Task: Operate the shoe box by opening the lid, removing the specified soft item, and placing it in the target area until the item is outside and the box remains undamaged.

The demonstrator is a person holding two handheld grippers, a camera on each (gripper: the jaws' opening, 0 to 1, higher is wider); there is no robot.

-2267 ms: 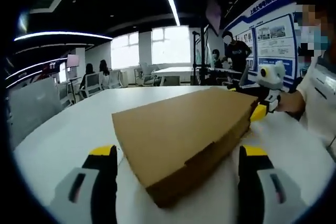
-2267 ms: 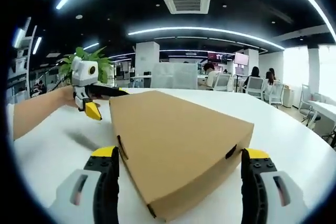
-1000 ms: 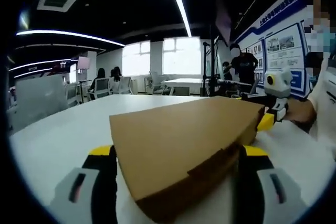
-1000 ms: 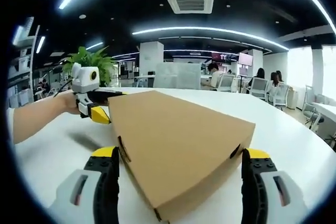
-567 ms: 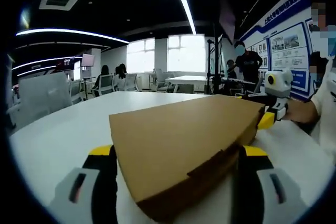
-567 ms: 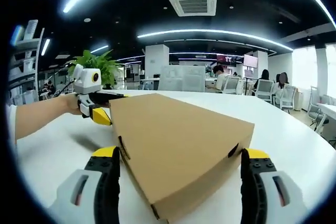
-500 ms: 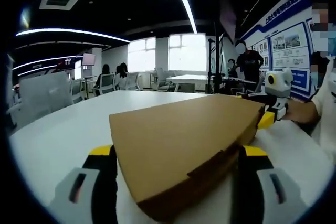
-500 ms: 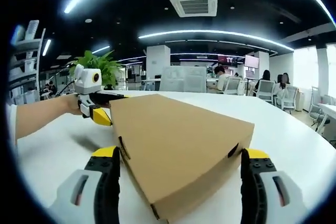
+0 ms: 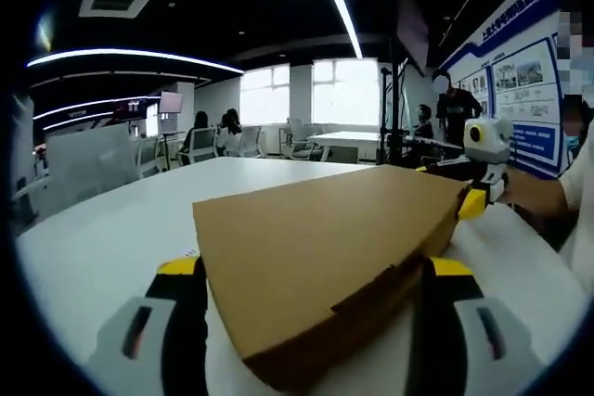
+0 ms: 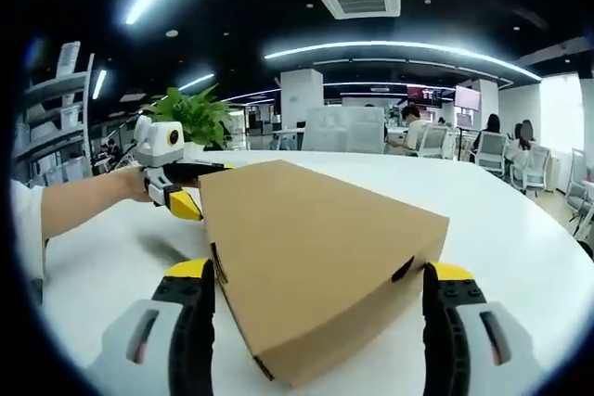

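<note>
A flat brown cardboard shoe box lies on the white table with its lid down. One near corner of it reaches in between the wide-apart jaws of my left gripper, which is open. At the box's far right corner a hand holds my right gripper. In the right gripper view the box again sits corner-first between the spread jaws of my right gripper, also open. My left gripper shows at the box's far left corner, on a bare forearm. The box's contents are hidden.
The white table stretches wide around the box. A green potted plant stands behind the left gripper. Office chairs and seated people are far off. A person stands by the poster wall.
Both cameras have sunk lower and a little closer to the box corners, then tilted slightly. The box has stayed put with its lid down, and both grippers have stayed open.
</note>
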